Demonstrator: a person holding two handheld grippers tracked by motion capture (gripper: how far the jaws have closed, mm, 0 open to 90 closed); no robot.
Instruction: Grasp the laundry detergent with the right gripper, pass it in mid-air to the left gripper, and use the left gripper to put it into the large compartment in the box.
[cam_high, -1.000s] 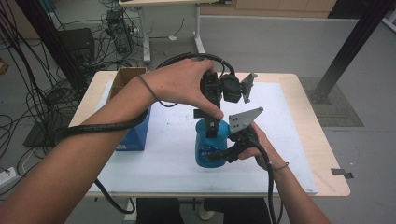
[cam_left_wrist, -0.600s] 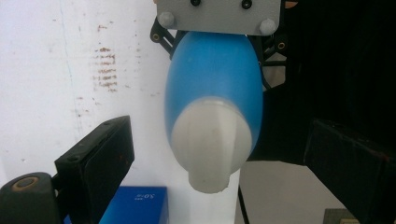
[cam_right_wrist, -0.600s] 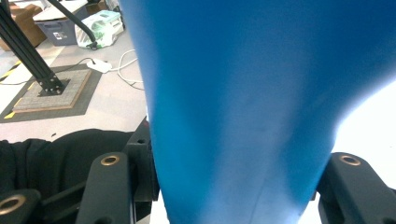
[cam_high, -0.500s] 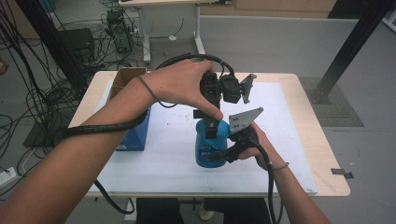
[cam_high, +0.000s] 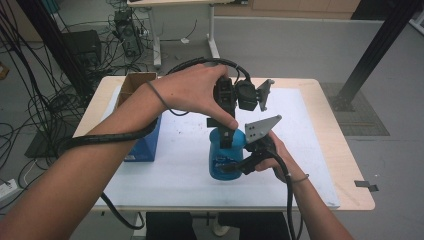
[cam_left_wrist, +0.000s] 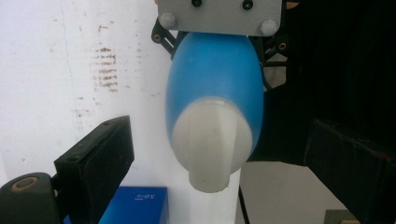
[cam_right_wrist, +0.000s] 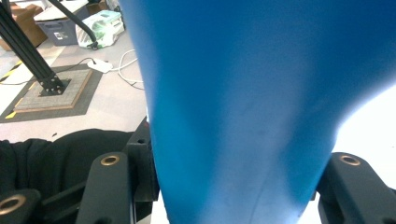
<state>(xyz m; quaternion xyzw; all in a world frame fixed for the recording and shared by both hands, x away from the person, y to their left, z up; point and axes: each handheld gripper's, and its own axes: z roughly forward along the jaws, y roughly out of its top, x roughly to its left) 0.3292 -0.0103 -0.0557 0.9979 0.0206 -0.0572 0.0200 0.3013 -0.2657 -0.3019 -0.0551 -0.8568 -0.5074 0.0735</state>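
Observation:
A blue bottle (cam_high: 224, 159) with a white cap (cam_left_wrist: 212, 144) stands on the white sheet in the middle of the table. My right gripper (cam_high: 236, 163) comes in from the right and is shut on the bottle's body (cam_right_wrist: 243, 116), one black jaw on each side. My left gripper (cam_high: 226, 137) points down over the bottle's top. It is open, and its two black jaws stand either side of the cap without touching it (cam_left_wrist: 219, 135). The blue bottle (cam_left_wrist: 212, 74) runs away from the camera beneath the cap.
A blue box (cam_high: 145, 142) lies at the table's left with a brown cardboard box (cam_high: 134, 82) behind it. The white sheet (cam_high: 305, 150) covers most of the wooden table (cam_high: 347, 170). Cables lie on the floor at the left, and a black post (cam_high: 372, 52) rises at the right.

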